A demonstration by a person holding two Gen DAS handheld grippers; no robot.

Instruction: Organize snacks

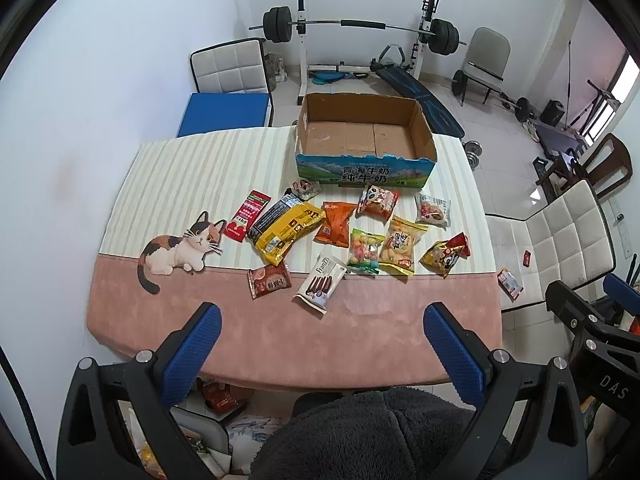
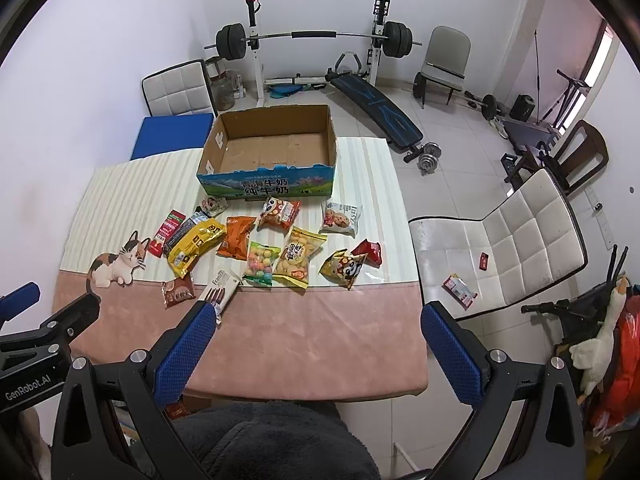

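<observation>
Several snack packets lie scattered across the middle of the table (image 1: 160, 312), among them a yellow bag (image 1: 286, 226), an orange bag (image 1: 338, 222), a white wafer pack (image 1: 320, 282) and a brown packet (image 1: 269, 279). Behind them stands an empty cardboard box (image 1: 362, 136) with a blue printed front. My left gripper (image 1: 320, 316) hangs open above the table's pink near edge, nothing between its blue pads. In the right wrist view my right gripper (image 2: 318, 318) is also open and empty over the pink band, with the same box (image 2: 268, 148) and yellow bag (image 2: 192, 246) beyond it.
A white padded chair (image 2: 516, 248) stands right of the table with a small packet (image 2: 460, 289) on its seat. Another white chair (image 1: 230, 66) and a blue mat (image 1: 224, 114) sit behind the table. A barbell rack (image 1: 360, 26) and bench fill the back of the room.
</observation>
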